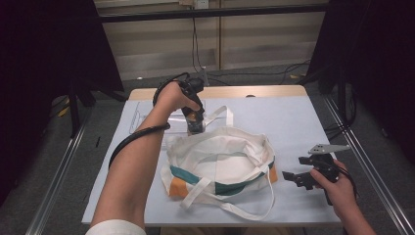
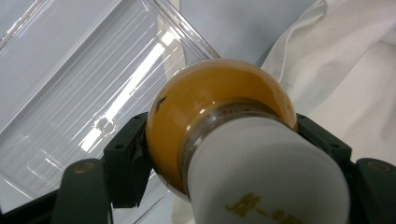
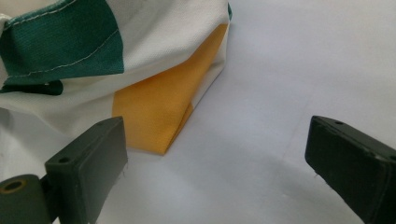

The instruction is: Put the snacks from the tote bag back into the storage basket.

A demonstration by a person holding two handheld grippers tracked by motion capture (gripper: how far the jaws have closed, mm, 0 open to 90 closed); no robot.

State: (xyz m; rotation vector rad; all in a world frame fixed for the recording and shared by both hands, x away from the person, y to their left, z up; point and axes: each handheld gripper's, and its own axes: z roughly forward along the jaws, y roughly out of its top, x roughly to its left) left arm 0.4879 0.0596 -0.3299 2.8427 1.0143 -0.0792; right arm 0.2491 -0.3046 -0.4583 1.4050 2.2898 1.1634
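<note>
Left gripper point(image 1: 195, 125) clamped on an amber light bulb point(image 2: 219, 116), fingers point(image 2: 128, 158) pinching the glass globe from both sides, white base pointing back at the camera. Hovering near the far edge of the worktop point(image 1: 303, 127), right above the clear plastic tray point(image 2: 70, 93) and just beside the far rim of the open tote bag point(image 1: 220, 161). Bag mouth sits toward the near edge from the bulb, so probably a short pull back and down to drop it in. Right gripper point(image 1: 293, 177) by the right edge, fingers point(image 3: 93, 158) wide and empty, next to the bag's orange corner.
</note>
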